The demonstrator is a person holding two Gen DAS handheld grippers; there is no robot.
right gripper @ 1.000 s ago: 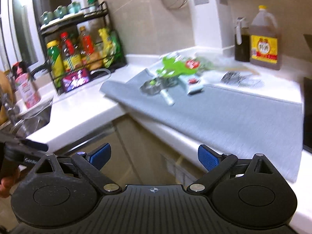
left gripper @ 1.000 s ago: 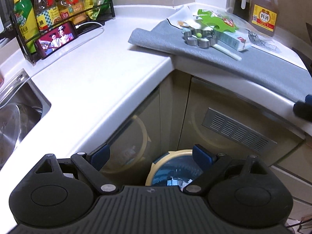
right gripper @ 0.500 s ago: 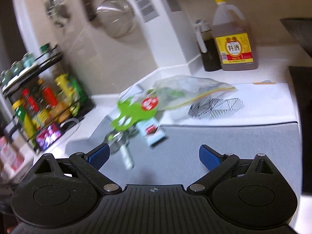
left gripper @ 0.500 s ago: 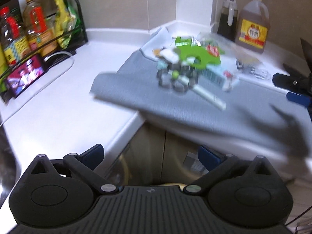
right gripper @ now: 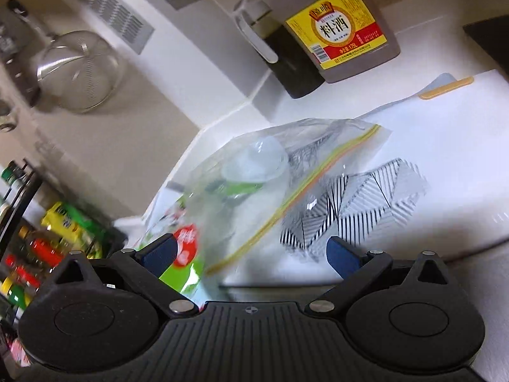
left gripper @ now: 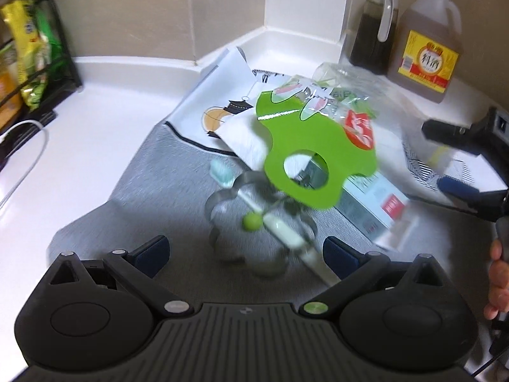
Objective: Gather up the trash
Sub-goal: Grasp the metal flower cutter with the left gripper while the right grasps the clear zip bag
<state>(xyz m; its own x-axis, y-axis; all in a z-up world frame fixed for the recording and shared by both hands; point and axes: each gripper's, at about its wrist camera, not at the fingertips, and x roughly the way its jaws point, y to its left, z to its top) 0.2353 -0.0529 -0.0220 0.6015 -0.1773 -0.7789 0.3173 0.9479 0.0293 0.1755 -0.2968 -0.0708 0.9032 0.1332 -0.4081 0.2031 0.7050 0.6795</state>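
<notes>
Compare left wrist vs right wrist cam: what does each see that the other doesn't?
Left wrist only: toothbrush, metal cookie cutter, small green ball, white carton, grey mat, and the right tongs entering open from the right.

Right wrist only: wire strainer on the wall, wall vent.

Both: green card packaging, clear zip bag, cooking wine jug, dark sauce bottle.

A mat (left gripper: pixel 165 172) lies on the worktop (left gripper: pixel 105 121) and carries a heap: a card (left gripper: pixel 318 162) on top, a box (left gripper: pixel 372 203) to its right, and a toothbrush (left gripper: pixel 273 219) lying across a metal ring (left gripper: pixel 222 203) in front. Behind the heap a clear bag (right gripper: pixel 286 178) lies on a sheet (right gripper: pixel 445 146). Two bottles (left gripper: pixel 426 44) stand against the back wall, and a rack (left gripper: pixel 28 67) stands far left.
</notes>
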